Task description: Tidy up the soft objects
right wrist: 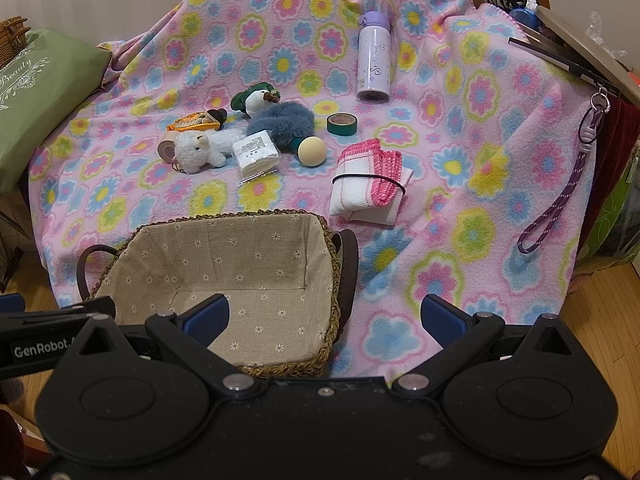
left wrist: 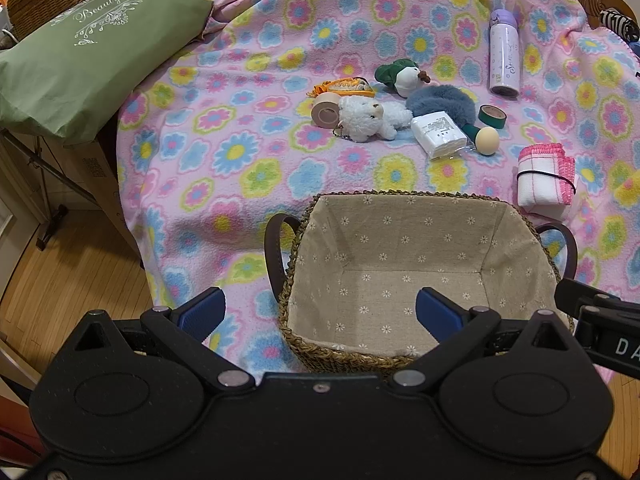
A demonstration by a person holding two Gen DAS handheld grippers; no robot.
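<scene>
The soft things lie in a loose cluster on the flowered fleece blanket [right wrist: 460,216], well ahead of both grippers and beyond the basket: a white plush lamb [right wrist: 198,154] on its side, a green-and-white plush bird [right wrist: 256,100] behind it, a blue-grey fluffy piece [right wrist: 286,122] just beside the bird, and a clear-wrapped pack of white tissues [right wrist: 256,154] touching the lamb's far end. Ahead and slightly left of the right gripper [right wrist: 326,316] lies a folded white cloth with pink edging [right wrist: 366,184], bound by a black elastic band. Mixed among the soft things are a beige ball [right wrist: 312,151], a green tape roll [right wrist: 341,124], a tan tape roll [right wrist: 167,149] against the lamb's head, and an orange snack packet [right wrist: 196,120]; a lilac bottle [right wrist: 374,64] stands upright farther back. The woven basket [left wrist: 296,240] with a daisy-print cloth lining sits nearest, directly ahead of the left gripper [left wrist: 320,314] and ahead-left of the right one, with nothing inside it. Both grippers hover with their blue-padded fingers spread wide apart, holding nothing; the left gripper's right finger hangs over the basket's interior, and the right gripper's left finger does too. Far left of the left gripper a green pillow [left wrist: 80,52] printed "Beauty" rests off the blanket's edge, and a purple lanyard [right wrist: 560,200] hangs down at the right gripper's far right.
</scene>
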